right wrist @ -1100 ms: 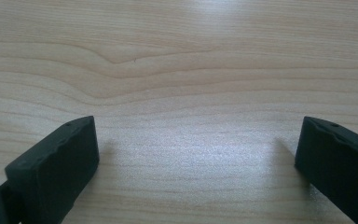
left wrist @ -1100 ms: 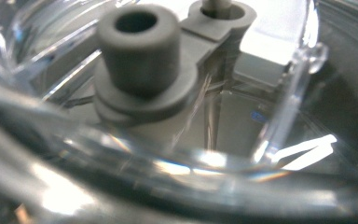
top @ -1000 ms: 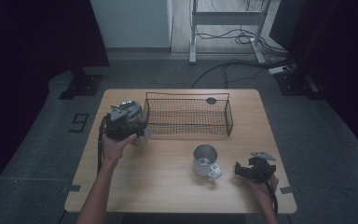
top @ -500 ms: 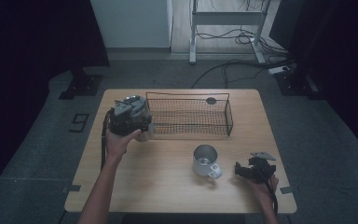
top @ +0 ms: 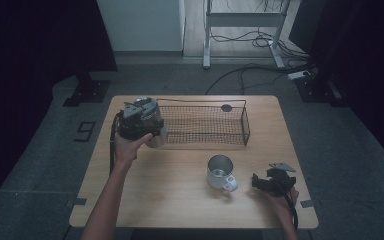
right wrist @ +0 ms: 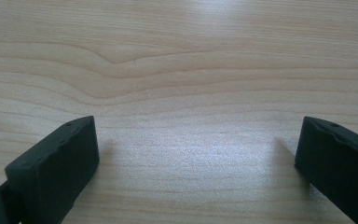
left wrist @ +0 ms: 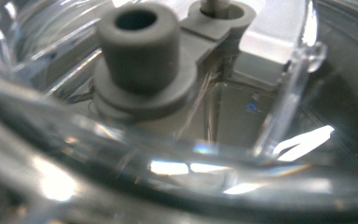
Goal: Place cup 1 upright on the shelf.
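at the near edge of the light wooden table [top: 180,200], on the person's right, the right gripper [top: 272,182] rests low on the top with its jaws wide apart; in the right gripper view the two black jaws stand at either side with only bare wood grain between them. just to its left stands a small shiny metal mug [top: 220,172], upright, its handle turned toward the near right, close to this gripper but not touching it.

farther back on the left, the left hand [top: 125,150] holds the left gripper [top: 140,120] raised above the table, right at the left end of the long black wire-mesh basket [top: 205,125]. it is clamped on a clear glass or plastic cup [left wrist: 177,154]: in the left gripper view the transparent rim and wall curve right across the lens, with grey gripper parts seen through them, and in the high view a pale clear vessel shows at the gripper's lower right, against the basket's end wall.

the relation that counts, as i judge it: the basket lies to the right of the held cup, its long axis running left to right across the table, its open top just beside and below the cup. the left hand is plainly the nearer one to it; a short carry rightward over the rim would bring the cup above the mesh floor.

a small dark round disc [top: 226,107] lies at the basket's far side. no brand, label or writing can be read anywhere.
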The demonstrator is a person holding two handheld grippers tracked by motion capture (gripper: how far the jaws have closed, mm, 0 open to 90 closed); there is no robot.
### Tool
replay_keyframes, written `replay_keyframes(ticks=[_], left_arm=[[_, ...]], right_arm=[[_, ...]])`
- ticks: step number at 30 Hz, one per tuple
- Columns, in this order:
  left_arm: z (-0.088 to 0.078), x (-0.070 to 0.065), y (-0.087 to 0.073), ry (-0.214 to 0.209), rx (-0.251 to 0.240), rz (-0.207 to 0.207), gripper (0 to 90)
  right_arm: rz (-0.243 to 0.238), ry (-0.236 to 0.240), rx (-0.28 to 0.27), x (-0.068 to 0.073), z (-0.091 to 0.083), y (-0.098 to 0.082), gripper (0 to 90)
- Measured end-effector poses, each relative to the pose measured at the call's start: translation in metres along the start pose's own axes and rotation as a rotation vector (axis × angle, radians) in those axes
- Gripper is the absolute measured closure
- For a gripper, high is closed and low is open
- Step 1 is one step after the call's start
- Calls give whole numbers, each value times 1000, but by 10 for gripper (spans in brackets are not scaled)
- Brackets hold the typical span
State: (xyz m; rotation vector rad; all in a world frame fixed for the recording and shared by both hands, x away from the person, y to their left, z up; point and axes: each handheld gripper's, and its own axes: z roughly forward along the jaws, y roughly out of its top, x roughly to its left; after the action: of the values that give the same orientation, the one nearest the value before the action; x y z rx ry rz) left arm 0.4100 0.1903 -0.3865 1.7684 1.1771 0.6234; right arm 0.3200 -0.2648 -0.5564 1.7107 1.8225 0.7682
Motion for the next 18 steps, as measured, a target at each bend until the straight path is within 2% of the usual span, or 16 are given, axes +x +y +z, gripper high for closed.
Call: replay_keyframes(ticks=[18], left_arm=[[10,-7,15,-16,-7,-4,38]], right_arm=[[6,-4,-6,0,0,0,0]])
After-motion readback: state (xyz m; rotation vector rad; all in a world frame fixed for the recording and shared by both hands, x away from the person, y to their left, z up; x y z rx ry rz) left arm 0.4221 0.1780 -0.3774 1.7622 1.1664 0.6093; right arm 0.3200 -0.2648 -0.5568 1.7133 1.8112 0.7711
